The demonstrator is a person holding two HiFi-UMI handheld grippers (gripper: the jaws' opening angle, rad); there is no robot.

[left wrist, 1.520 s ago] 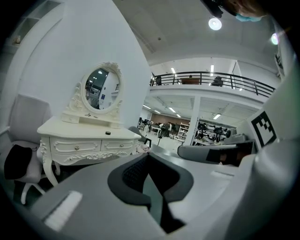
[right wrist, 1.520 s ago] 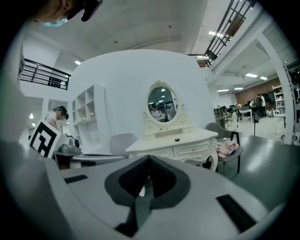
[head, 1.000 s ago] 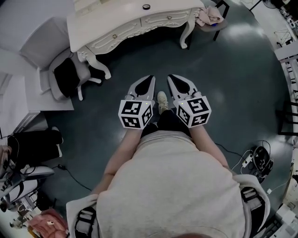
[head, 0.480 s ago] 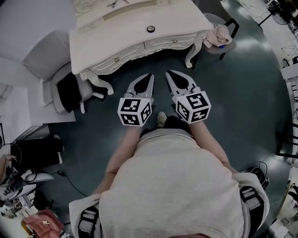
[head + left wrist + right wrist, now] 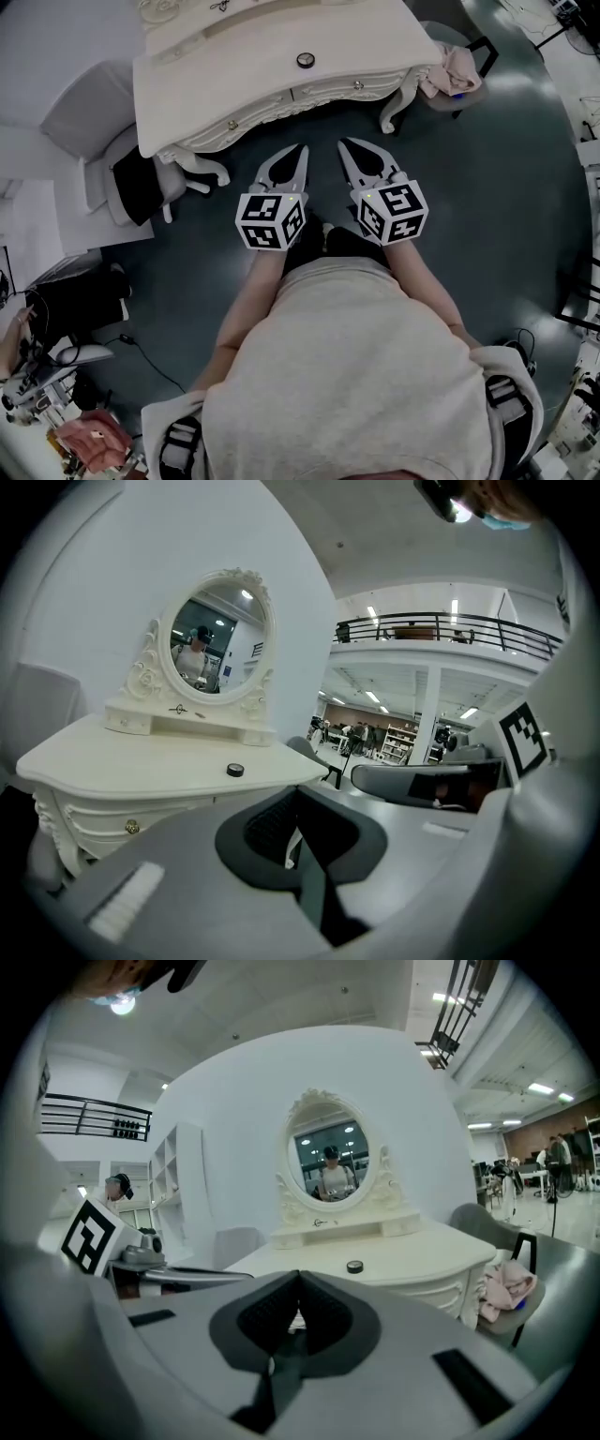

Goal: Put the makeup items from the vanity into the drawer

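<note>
The small black makeup jar (image 5: 305,60) is sitting on the vanity tabletop (image 5: 234,67) at twelve o'clock from the left gripper (image 5: 300,151) and right gripper (image 5: 345,147), whose empty jaws are pressing together and, if unopened, could be knocking it away.

Vanity (image 5: 244,84) at far centre, with mirror (image 5: 328,1162) on its far edge and pot (image 5: 304,60) on its top, flanked by left chair (image 5: 101,183) and right chair (image 5: 466,91) bearing cloth (image 5: 448,73); left gripper (image 5: 302,148) and right gripper (image 5: 343,142) side by side near its front.
</note>
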